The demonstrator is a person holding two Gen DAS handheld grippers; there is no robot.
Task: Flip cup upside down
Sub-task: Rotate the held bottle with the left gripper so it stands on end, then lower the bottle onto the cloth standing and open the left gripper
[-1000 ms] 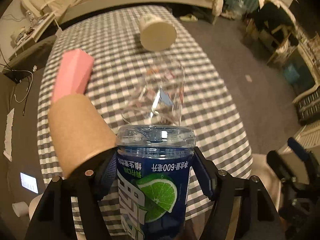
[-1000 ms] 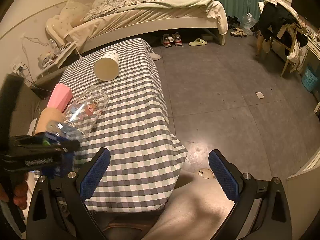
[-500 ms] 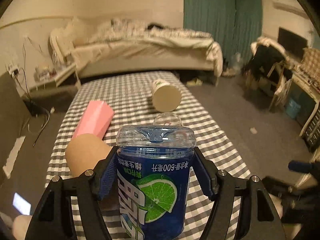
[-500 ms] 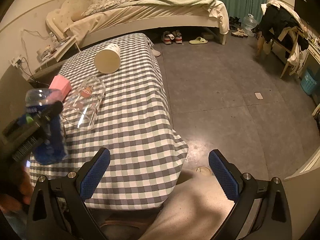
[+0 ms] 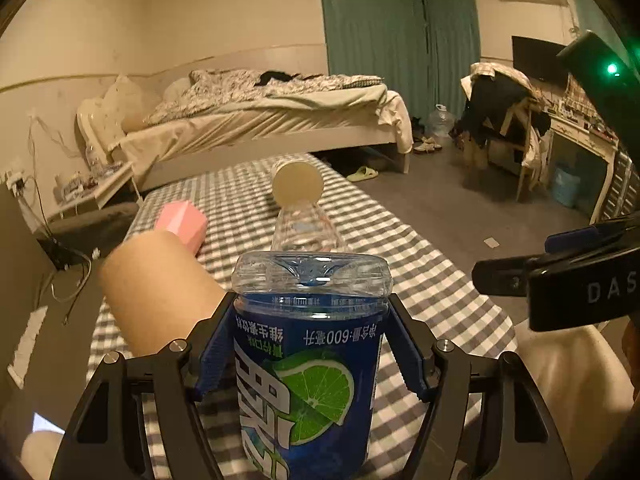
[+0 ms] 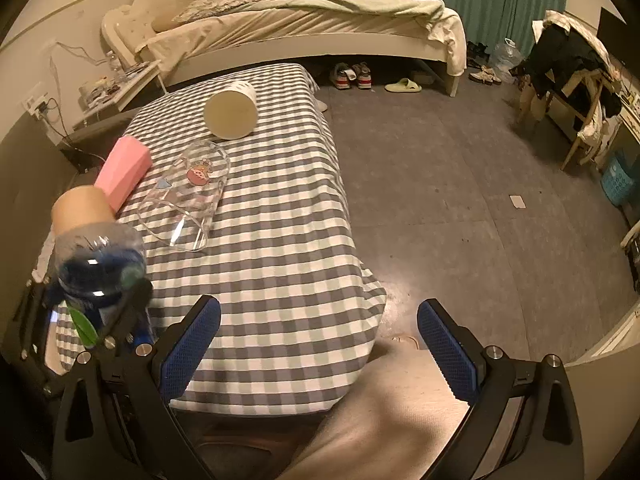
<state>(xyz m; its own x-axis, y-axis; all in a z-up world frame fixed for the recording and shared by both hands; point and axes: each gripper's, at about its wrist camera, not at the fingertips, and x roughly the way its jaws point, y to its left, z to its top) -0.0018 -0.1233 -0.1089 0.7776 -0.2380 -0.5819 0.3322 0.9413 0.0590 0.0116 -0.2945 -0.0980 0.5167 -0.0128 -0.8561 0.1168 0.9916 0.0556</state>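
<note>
My left gripper (image 5: 310,344) is shut on a blue-labelled clear plastic bottle cup (image 5: 308,364). Its lime label reads upside down and its moulded clear base points away from the camera. In the right wrist view the bottle cup (image 6: 96,264) and the left gripper (image 6: 100,304) hang over the table's near left corner. Whether the cup touches the cloth is hidden. My right gripper (image 6: 318,320) is open and empty above the table's near edge. It also shows at the right of the left view, right gripper (image 5: 516,258).
On the checked table (image 6: 280,240) lie a brown paper cup (image 6: 82,208), a pink cup (image 6: 124,170), a clear glass cup (image 6: 188,192) with a cartoon print, and a cream cup (image 6: 230,110), all on their sides. A bed stands behind; floor lies to the right.
My left gripper has swung from pointing down at the table to pointing level, with the bottle cup still in it. The right gripper has hardly moved.
</note>
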